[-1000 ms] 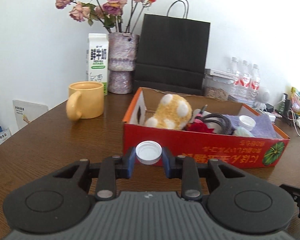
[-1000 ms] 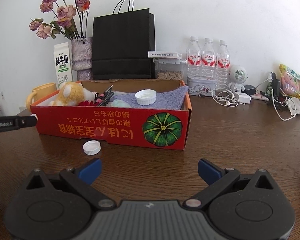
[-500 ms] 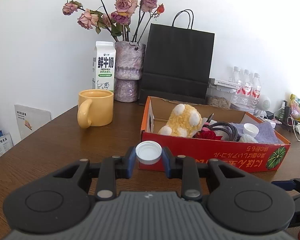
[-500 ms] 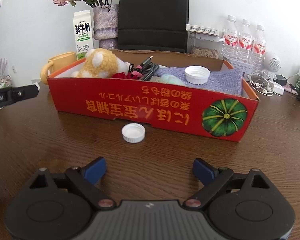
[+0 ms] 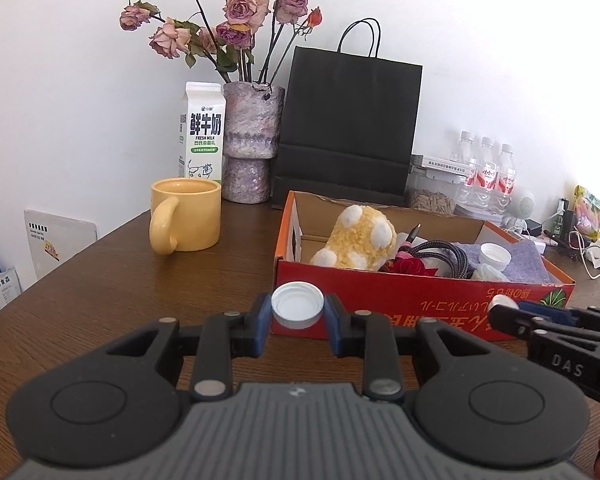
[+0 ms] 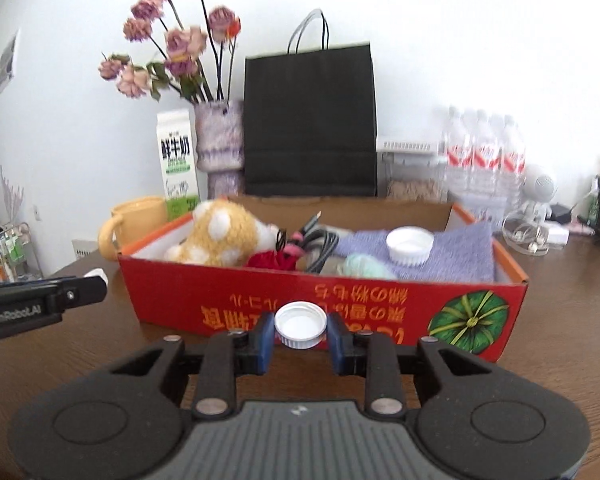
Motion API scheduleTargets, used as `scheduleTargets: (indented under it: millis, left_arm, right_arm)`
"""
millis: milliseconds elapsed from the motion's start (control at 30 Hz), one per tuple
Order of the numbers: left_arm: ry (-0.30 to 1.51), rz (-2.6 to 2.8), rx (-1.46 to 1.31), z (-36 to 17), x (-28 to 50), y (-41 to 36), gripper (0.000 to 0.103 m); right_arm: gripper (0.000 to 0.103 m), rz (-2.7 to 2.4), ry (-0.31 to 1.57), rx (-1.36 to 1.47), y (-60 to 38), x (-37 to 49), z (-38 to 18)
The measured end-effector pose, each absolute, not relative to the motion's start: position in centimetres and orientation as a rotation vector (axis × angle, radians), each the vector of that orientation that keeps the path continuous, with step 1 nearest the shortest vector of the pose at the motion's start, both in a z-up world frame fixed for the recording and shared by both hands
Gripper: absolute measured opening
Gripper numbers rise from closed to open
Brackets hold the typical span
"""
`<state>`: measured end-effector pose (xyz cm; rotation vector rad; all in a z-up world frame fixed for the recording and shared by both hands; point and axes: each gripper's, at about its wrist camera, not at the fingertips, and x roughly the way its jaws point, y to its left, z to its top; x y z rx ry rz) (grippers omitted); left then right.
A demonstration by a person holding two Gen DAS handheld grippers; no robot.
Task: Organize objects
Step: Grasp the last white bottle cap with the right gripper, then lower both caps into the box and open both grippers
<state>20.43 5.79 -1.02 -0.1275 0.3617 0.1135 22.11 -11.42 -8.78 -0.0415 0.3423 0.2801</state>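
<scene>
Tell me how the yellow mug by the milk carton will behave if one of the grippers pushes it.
The yellow mug looks like thick ceramic, so probably heavy and rigid. Its wide flat base suggests sliding on the wooden table rather than tipping. Its glossy glaze may be slippery.

Bright even daylight, white wall (image 5: 480, 20) near overexposed, soft sheen on brown wooden table (image 5: 100, 292), left wrist view sharp, right wrist view motion-blurred throughout, fisheye bending edges, dark corner vignettes at 1 and 11 o'clock

Against the white wall: a black paper bag with handles (image 5: 350, 128), a purple vase of dry pink roses (image 5: 252, 148), a white milk carton (image 5: 202, 132). Beside them, a yellow mug (image 5: 188, 220), three plastic water bottles (image 5: 486, 174).
</scene>
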Motion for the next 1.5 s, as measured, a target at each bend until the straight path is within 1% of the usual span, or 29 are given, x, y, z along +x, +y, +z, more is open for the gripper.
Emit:
scheduleTargets:
  millis: [533,800,1000,1267,1500]
  left_arm:
    - [0.357,0.108,-0.102,-1.1,20.0,4.7,0.029]
    - [0.337,0.061,-0.099,0.1,20.5,2.7,0.029]
    - [0.311,0.049,-0.095,2.2,22.9,0.9,0.029]
    - [0.250,0.064,-0.114,4.4,28.0,-1.0,0.030]
    - [0.276,0.070,-0.118,3.6,32.5,-1.2,0.030]
  right_arm:
    - [0.027,0.256,0.284,0.022,-14.6,20.9,-8.0]
    - [0.027,0.282,0.245,0.040,-15.0,22.1,-6.4]
    - [0.027,0.294,0.231,0.041,-15.4,24.4,-4.6]
    - [0.027,0.266,0.206,0.041,-14.5,29.0,-3.6]
    - [0.027,0.273,0.247,0.026,-14.1,32.8,-4.7]
